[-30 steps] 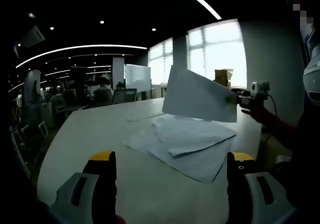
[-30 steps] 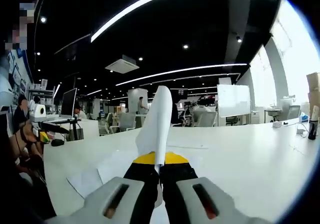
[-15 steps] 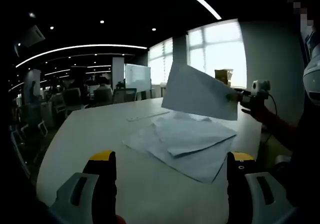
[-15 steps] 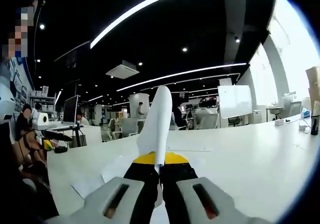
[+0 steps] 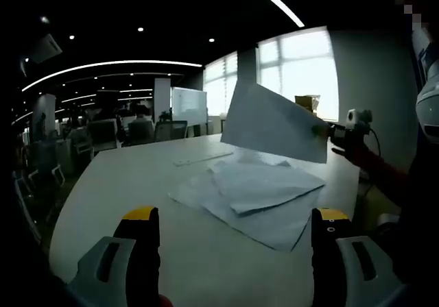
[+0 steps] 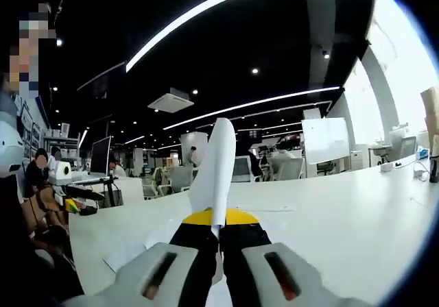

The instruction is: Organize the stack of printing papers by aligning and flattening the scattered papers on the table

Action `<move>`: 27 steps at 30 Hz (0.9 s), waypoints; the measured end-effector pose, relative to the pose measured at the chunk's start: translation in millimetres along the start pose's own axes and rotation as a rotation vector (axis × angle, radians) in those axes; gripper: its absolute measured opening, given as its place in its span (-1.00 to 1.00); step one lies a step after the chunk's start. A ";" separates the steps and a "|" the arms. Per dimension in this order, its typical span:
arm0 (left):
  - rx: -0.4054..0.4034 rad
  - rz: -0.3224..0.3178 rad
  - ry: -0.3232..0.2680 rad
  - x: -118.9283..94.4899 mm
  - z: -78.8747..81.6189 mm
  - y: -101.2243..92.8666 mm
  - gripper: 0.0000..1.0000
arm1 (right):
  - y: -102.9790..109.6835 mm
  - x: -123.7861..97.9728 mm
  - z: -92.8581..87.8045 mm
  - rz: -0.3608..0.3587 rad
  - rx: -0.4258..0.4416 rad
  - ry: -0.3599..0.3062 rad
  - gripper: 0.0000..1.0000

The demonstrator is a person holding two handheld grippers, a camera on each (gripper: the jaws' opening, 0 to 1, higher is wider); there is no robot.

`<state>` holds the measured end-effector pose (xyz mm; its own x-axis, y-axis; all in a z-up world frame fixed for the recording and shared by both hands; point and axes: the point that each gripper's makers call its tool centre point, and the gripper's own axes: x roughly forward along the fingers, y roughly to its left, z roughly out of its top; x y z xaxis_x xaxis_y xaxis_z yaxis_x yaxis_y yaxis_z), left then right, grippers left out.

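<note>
Several white printing papers [image 5: 257, 194] lie fanned out and overlapping on the white table [image 5: 116, 183]. In the left gripper view, my left gripper [image 5: 233, 242] stands open in front of the pile, nothing between its jaws. Beyond the pile my right gripper [image 5: 324, 133] holds one white sheet [image 5: 271, 123] up in the air above the papers. In the right gripper view the same sheet [image 6: 214, 170] rises edge-on from my right gripper [image 6: 217, 228], whose jaws are shut on it. A corner of the pile [image 6: 127, 258] shows at lower left.
A cardboard box [image 5: 306, 105] stands by the window behind the table. A whiteboard [image 6: 326, 140], office chairs and desks with seated people [image 6: 38, 173] fill the room behind. Small items [image 6: 384, 165] sit on the far right of the table.
The right gripper has raised the held sheet slightly higher above the pile. The left gripper has stayed put.
</note>
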<state>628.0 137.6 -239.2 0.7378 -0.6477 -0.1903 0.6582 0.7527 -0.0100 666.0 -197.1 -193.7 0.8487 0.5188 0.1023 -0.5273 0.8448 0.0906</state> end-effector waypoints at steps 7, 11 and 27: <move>-0.003 0.000 0.002 0.2 -1.6 0.4 0.88 | 4.0 0.2 7.3 0.007 -0.012 -0.016 -1.00; -0.003 -0.001 -0.004 -0.1 0.1 0.5 0.88 | 7.4 -0.6 15.2 0.014 -0.022 -0.033 -1.00; -0.001 0.001 -0.007 -0.4 3.3 -0.5 0.88 | 26.5 0.1 33.1 0.048 -0.043 -0.076 -1.00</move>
<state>628.0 137.1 -235.9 0.7393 -0.6480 -0.1829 0.6576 0.7533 -0.0111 650.9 -179.0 -158.4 0.8160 0.5491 0.1809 -0.5641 0.8246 0.0416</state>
